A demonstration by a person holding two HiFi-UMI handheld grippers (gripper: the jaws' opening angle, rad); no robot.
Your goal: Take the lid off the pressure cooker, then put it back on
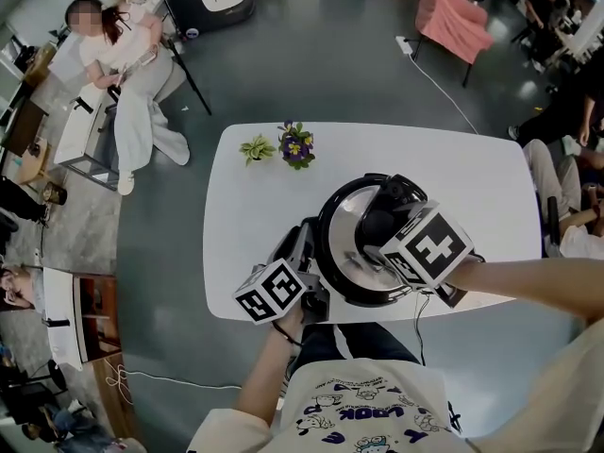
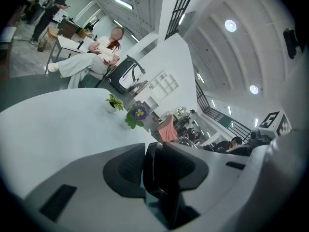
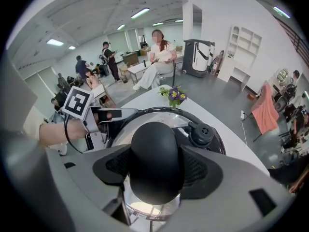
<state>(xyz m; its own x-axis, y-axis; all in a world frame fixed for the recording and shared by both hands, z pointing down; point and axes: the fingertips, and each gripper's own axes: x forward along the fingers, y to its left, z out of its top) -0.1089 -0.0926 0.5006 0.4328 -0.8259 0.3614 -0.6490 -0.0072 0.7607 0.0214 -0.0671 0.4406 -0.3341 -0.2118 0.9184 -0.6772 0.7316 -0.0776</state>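
Head view: the pressure cooker (image 1: 326, 253) stands on the white table (image 1: 245, 206) at its near edge, bottom centre of the frame, with the lid (image 3: 133, 123) seated on it. The right gripper (image 1: 376, 226) has its jaws clamped on the lid's black knob (image 3: 154, 149). The left gripper (image 1: 304, 245) has its jaws clenched on the cooker's dark side handle (image 2: 161, 175).
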